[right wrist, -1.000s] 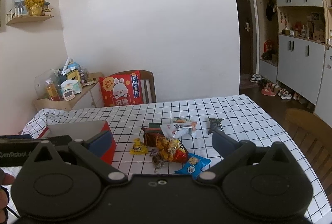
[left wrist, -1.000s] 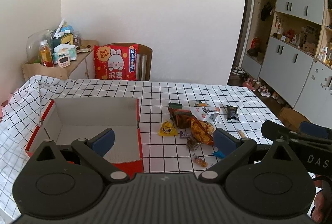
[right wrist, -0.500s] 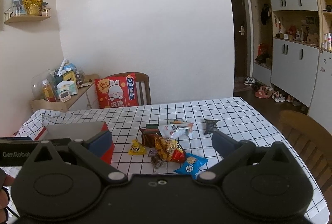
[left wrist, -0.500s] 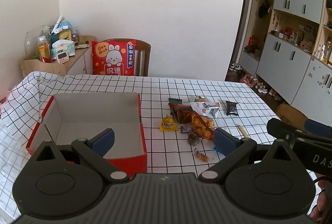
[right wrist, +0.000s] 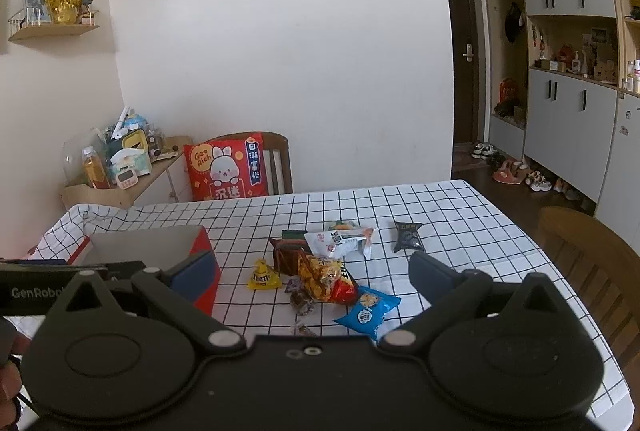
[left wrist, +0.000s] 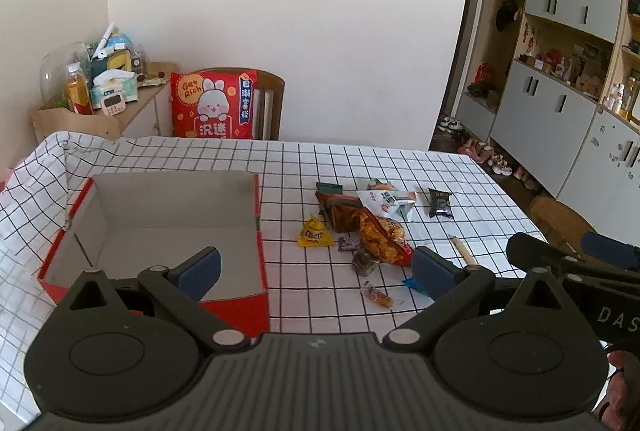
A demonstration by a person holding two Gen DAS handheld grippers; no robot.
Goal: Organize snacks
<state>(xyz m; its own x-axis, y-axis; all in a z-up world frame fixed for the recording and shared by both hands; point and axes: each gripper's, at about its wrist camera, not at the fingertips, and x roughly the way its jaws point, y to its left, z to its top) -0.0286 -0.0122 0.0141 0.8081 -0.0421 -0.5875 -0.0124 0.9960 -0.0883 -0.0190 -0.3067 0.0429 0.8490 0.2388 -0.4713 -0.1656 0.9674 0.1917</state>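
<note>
Red cardboard box (left wrist: 256,215), white inside, nothing in it, sits open-topped on the checked tablecloth (left wrist: 360,159) to the left. Snack pile lies just right of it, mid-table: yellow M&M's pouch (left wrist: 315,233) nearest the box, orange chip bag (left wrist: 384,237) next to it, white packet (left wrist: 386,201) behind, dark packet (left wrist: 440,202) apart on the far right, blue cracker bag (right wrist: 367,311) closest to the right gripper (right wrist: 314,267). Left gripper (left wrist: 316,265) hangs above the box's near-right corner; both have fingers spread wide, nothing held.

Risks, my guess: chip bag overlaps its neighbours, so a grab there may drag or scatter the small wrapped candies (left wrist: 362,261) beside it. Foil is slick & puffy, could squirt out of the pads. Grippers are close side by side, so they could clash over the pile.

Chip bag's long axis runs diagonal, far-left to near-right. Blue bag's also diagonal, one corner towards the right gripper. M&M's pouch has its peak pointing away.
</note>
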